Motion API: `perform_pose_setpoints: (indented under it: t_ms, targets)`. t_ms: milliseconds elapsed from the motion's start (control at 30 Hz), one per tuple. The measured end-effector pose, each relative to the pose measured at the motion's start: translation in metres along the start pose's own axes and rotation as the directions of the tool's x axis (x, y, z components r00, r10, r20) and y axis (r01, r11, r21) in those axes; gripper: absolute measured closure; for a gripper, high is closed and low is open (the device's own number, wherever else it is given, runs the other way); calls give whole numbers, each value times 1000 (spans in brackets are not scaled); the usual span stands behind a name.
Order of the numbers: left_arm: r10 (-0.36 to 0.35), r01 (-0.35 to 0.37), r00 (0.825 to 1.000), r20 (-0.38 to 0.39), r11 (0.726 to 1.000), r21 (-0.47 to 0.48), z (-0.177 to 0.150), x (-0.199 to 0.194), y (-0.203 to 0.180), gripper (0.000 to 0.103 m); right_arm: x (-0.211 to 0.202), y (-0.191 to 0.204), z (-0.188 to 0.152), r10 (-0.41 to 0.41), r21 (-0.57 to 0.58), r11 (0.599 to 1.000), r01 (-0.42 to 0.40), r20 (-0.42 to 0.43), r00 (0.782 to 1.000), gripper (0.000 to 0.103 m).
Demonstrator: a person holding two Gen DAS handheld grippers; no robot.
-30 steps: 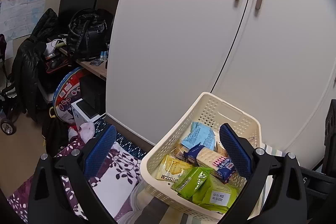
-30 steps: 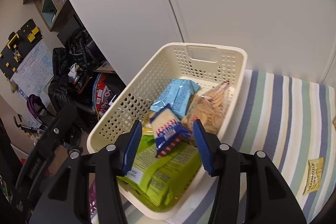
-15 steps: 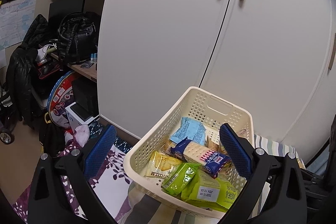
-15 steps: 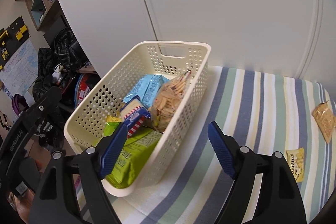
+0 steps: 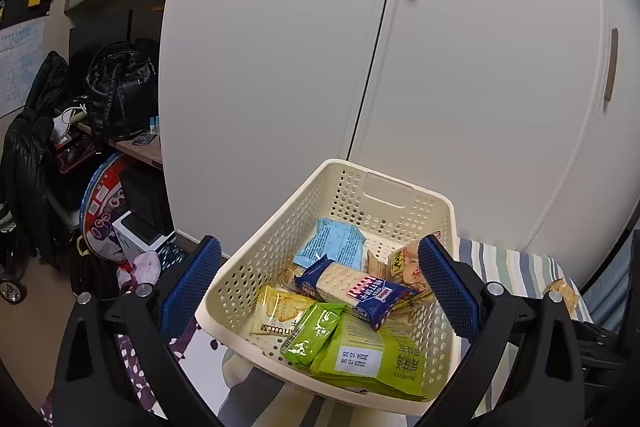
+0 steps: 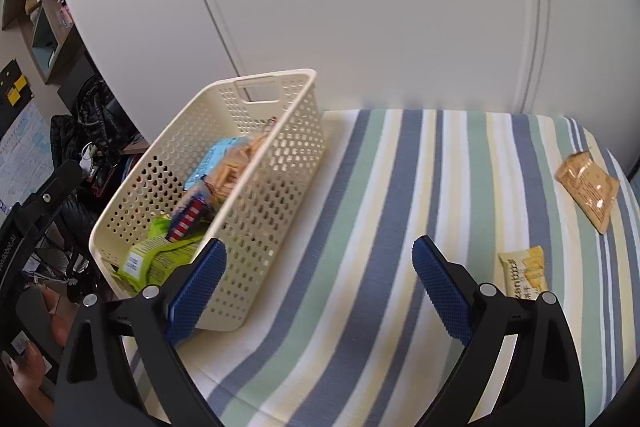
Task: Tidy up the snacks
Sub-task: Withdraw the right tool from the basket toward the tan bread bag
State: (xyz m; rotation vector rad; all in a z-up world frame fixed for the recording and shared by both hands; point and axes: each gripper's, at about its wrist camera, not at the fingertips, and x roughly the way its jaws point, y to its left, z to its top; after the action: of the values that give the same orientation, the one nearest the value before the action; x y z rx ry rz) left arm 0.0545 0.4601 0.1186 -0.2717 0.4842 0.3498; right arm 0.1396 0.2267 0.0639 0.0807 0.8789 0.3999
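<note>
A: Listing near to far: your right gripper (image 6: 318,283) spread wide, empty, above the striped cloth (image 6: 380,219); your left gripper (image 5: 318,287) likewise parted, holding nothing, over the cream basket (image 5: 390,195).

B: Loose stock?

A: Yellow cracker packet (image 6: 524,273) just right of your right fingers; tan snack bag (image 6: 586,189) beyond, near the edge. Both look light, crinkly, crushable: pinch the sealed ends. Basket sits left, filled with packets. Behind: white wardrobe doors (image 6: 360,7).
</note>
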Motion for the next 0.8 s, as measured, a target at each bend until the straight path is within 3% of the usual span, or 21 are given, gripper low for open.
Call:
perform_pose_setpoints:
  t_ms: [300, 533, 800]
  targets:
    - [-36, 35, 999, 5, 998, 58, -6, -3, -23, 3, -7, -30, -15, -43, 29, 999, 43, 1, 999, 10]
    - [-108, 108, 994, -7, 990, 88, -10, -6, -42, 3, -9, -60, -30, -84, 46, 995, 85, -14, 996, 10]
    - [-177, 179, 984, -31, 971, 158, -21, -11, -73, 3, -25, -132, -32, -195, 113, 974, 194, -8, 981, 10]
